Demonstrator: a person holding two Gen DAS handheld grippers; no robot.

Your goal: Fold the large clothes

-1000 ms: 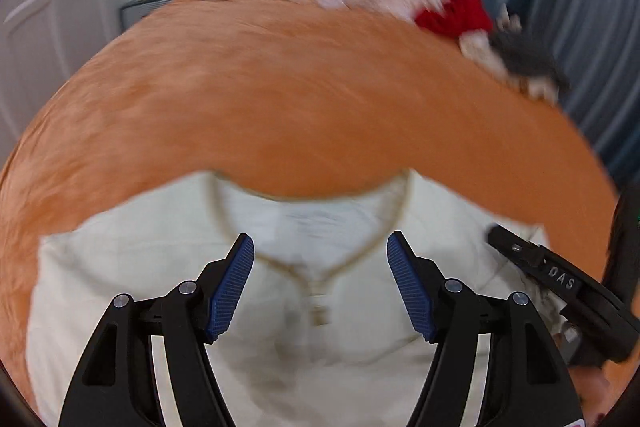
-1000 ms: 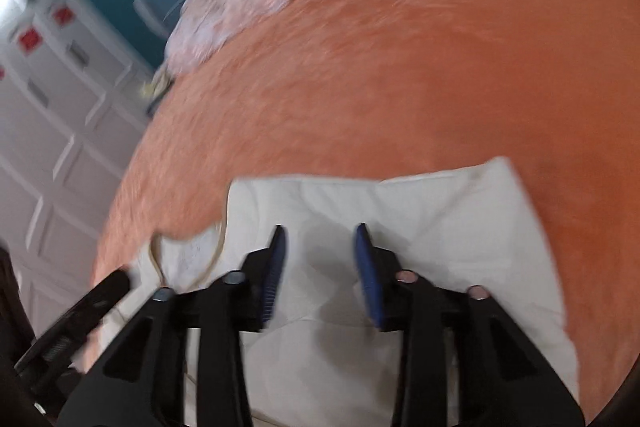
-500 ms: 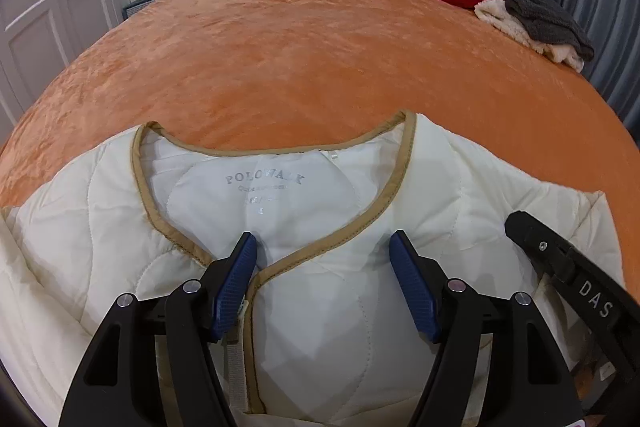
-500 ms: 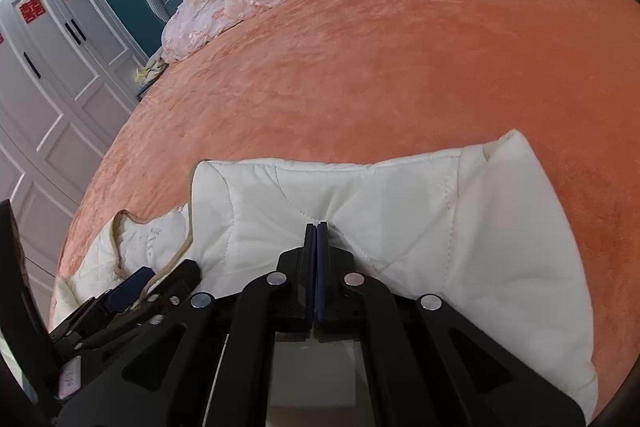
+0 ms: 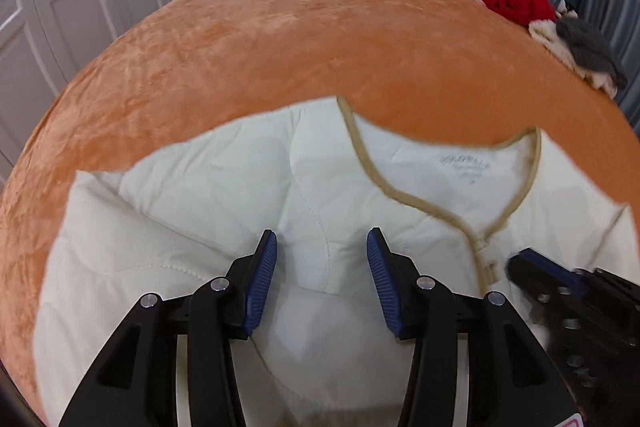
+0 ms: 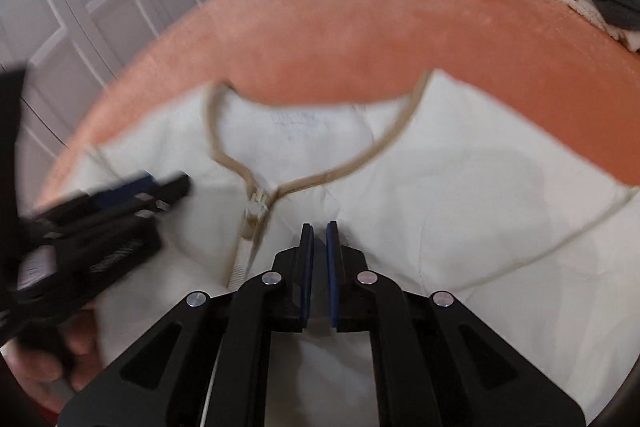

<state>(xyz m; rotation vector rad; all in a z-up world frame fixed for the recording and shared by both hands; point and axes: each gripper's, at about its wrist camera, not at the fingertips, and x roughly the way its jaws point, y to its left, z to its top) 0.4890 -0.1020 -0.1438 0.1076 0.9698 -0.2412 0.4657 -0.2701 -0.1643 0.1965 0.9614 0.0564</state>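
- Left wrist view: left gripper (image 5: 322, 277) gapes wide, empty, over quilted cream jacket (image 5: 224, 211); neckline beyond, rightward.
- Right gripper (image 6: 319, 267), nearly closed, holds nothing evident; zipper (image 6: 250, 227) just left.

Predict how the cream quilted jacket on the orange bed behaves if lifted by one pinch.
The cream quilted jacket would likely sag and drape: it already creases softly on the orange bedspread. Its puffy padding suggests it is light for its bulk. The smooth fabric may slip from the open left gripper unless pinched deep.
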